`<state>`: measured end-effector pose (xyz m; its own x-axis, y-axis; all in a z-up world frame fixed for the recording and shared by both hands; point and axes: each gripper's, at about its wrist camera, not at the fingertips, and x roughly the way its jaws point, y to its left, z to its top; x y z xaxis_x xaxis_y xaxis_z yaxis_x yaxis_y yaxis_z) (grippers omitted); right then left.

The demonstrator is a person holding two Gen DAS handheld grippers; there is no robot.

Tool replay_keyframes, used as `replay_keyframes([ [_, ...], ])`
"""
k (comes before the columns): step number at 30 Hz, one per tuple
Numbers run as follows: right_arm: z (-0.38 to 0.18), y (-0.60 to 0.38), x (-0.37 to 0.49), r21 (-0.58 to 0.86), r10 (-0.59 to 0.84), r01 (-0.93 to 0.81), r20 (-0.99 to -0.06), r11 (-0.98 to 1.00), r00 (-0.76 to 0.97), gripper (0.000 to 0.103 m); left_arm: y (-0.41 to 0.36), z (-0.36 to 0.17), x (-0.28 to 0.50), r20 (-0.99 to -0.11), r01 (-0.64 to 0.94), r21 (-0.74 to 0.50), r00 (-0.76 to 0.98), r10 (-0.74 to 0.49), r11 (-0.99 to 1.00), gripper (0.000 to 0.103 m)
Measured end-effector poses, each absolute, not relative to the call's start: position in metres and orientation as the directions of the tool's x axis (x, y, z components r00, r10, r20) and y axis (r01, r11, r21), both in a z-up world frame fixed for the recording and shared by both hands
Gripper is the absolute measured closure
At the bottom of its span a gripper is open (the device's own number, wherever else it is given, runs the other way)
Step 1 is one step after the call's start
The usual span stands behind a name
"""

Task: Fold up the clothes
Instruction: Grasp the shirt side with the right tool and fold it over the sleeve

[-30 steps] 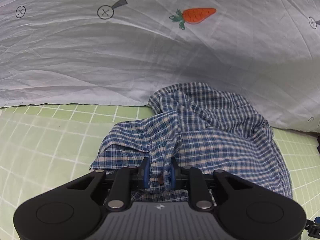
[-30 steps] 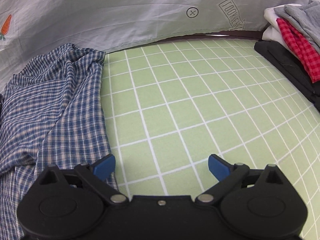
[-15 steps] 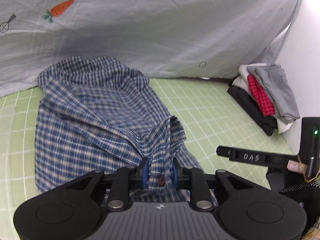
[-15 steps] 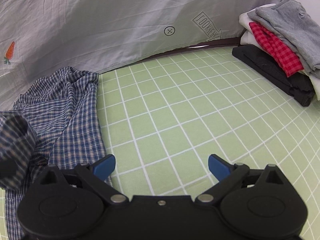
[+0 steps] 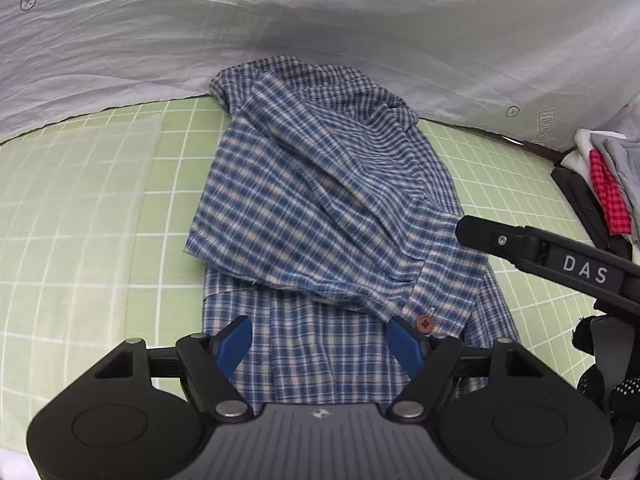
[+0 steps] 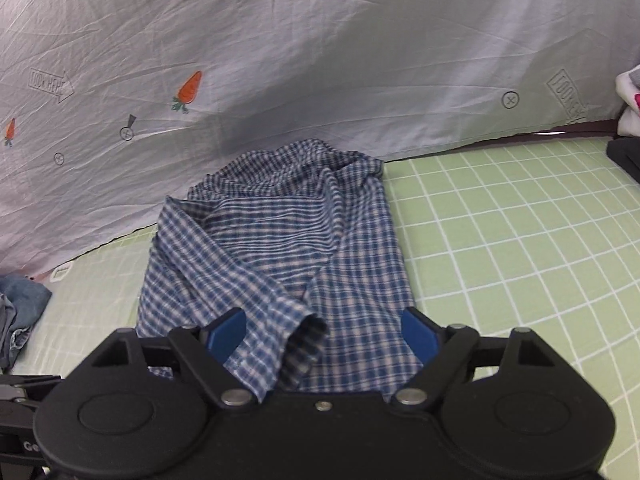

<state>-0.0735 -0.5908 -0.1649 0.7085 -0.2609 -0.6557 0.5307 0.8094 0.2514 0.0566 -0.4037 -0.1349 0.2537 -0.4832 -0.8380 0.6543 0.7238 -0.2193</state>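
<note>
In the left wrist view, our left tool [image 5: 320,338] was opening, its blue pads clear of the blue plaid shirt [image 5: 320,200] lying at frame centre on the green gridded mat [image 5: 80,220]. A sleeve lay folded across it, a brown button [image 5: 424,323] at lower right. The other tool's arm at right read "DAS" [image 5: 584,270]. A clothes stack [image 5: 608,184] sat at the right edge.

In the right wrist view, our right tool [image 6: 322,332] was closing, not yet gripping; the shirt's cuff [image 6: 288,328] lay between its pads. The grey sheet [image 6: 320,60] behind carried carrots and "LOOK HERE" [image 6: 50,85] at upper left.
</note>
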Motion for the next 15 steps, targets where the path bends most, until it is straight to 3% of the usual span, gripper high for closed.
replay_keyframes([
  [3,-0.169,-0.581,-0.064,0.242,-0.226,0.489,-0.661,0.838,0.715,0.024,-0.393,-0.138,0.061,-0.851,0.631,-0.219,0.249,-0.462,0.744,0.028],
  [6,-0.177,-0.576,-0.057,0.23,-0.2,0.464,-0.68,0.856,0.705,0.053,-0.388,-0.139,0.06,-0.859,0.632,-0.201,0.253,-0.444,0.748,0.028],
  [8,-0.18,-0.573,-0.058,0.225,-0.192,0.452,-0.681,0.863,0.706,0.084,-0.386,-0.138,0.058,-0.861,0.638,-0.193,0.255,-0.44,0.746,0.028],
  [9,-0.179,-0.571,-0.06,0.224,-0.193,0.449,-0.678,0.865,0.71,0.092,-0.385,-0.137,0.057,-0.861,0.639,-0.19,0.257,-0.439,0.745,0.028],
  [10,-0.177,-0.569,-0.063,0.234,-0.193,0.45,-0.669,0.862,0.718,0.097,-0.384,-0.136,0.055,-0.861,0.64,-0.186,0.26,-0.438,0.745,0.028],
  [15,-0.16,-0.554,-0.088,0.265,-0.197,0.448,-0.633,0.854,0.749,0.098,-0.375,-0.121,0.043,-0.843,0.643,-0.177,0.292,-0.452,0.745,0.028],
])
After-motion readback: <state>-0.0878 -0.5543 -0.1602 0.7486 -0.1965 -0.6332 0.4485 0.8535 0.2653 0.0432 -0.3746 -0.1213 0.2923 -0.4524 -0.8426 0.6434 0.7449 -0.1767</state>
